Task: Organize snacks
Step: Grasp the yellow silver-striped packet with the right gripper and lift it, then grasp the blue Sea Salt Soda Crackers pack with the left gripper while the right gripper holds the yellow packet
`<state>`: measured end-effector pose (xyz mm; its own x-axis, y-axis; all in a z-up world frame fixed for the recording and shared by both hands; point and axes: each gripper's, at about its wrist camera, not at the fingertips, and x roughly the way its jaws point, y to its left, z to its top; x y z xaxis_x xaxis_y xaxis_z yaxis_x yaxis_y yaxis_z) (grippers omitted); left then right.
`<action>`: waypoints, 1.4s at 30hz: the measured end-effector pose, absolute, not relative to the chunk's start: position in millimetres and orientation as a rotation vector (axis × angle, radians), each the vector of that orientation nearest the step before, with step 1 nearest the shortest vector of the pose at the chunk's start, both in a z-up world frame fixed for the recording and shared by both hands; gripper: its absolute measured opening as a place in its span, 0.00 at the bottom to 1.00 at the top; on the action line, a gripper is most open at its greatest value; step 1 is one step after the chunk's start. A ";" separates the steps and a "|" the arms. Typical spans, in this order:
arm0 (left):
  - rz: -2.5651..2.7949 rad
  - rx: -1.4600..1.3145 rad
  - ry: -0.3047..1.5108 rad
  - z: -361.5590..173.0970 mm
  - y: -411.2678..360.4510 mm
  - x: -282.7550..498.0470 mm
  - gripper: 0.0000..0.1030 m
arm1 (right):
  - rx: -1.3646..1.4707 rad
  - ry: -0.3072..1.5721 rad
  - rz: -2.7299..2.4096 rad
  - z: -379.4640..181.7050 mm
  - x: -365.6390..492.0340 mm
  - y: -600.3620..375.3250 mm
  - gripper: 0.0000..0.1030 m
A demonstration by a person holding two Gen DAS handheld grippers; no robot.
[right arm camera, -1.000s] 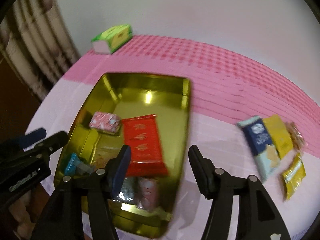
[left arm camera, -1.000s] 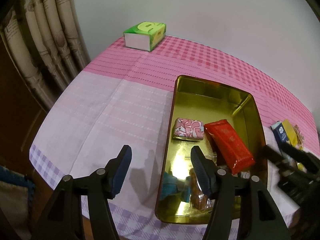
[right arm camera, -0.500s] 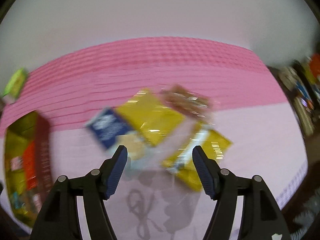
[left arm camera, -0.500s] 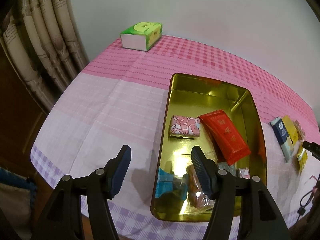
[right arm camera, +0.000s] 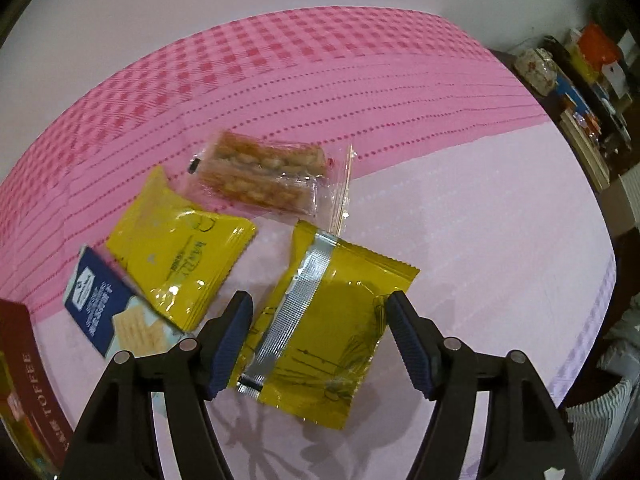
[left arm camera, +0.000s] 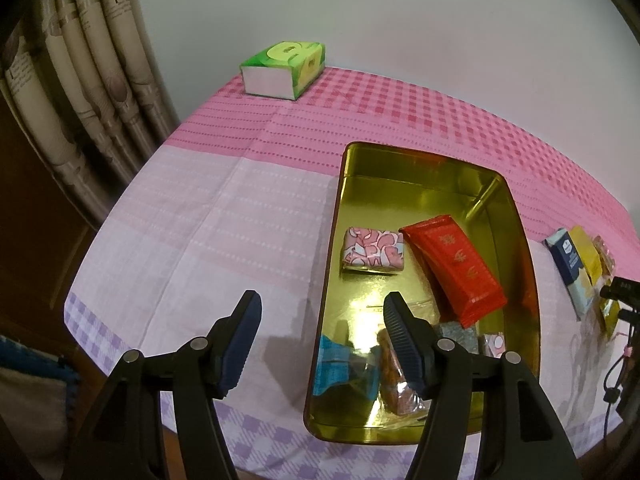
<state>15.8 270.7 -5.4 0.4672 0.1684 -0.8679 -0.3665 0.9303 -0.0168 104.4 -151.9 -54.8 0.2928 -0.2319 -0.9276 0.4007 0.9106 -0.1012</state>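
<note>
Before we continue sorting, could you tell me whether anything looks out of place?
Four snacks still lie loose outside the gold tin: a yellow packet between the open right claw fingers lies seam-side up.

Left gripper (left arm camera: pixel 320 340): black plastic arms, two dark-blue ribbed pads (left arm camera: pixel 402 346), round silver screw heads at the pivots. Right gripper (right arm camera: pixel 320 340): same black build, same blue ribbed pads (right arm camera: pixel 410 346), silver screws, small white mark on one arm.

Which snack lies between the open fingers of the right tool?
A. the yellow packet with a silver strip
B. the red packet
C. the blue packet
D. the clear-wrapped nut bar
A: the yellow packet with a silver strip lies flat between the right tool fingers, ungripped.
</note>
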 end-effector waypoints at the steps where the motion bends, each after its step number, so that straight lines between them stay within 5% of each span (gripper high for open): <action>1: 0.334 -0.209 1.036 -5.7 270.4 15.7 0.62 | 0.151 1.200 -0.421 -55.9 105.7 -151.8 0.65; 7: 0.349 -0.205 1.041 -7.3 269.8 16.3 0.63 | 0.120 1.190 -0.392 -60.2 108.6 -158.0 0.62; 15: 0.352 -0.203 1.053 -10.4 270.4 17.0 0.63 | 0.196 1.207 -0.399 -67.4 95.8 -175.2 0.71; 26: 0.368 -0.178 1.061 -13.0 267.6 17.4 0.63 | 0.158 1.164 -0.269 -67.5 88.0 -170.7 0.50; 42: 0.245 -0.166 1.056 27.7 168.1 40.6 0.63 | -0.198 0.937 0.166 -72.4 71.2 -170.7 0.50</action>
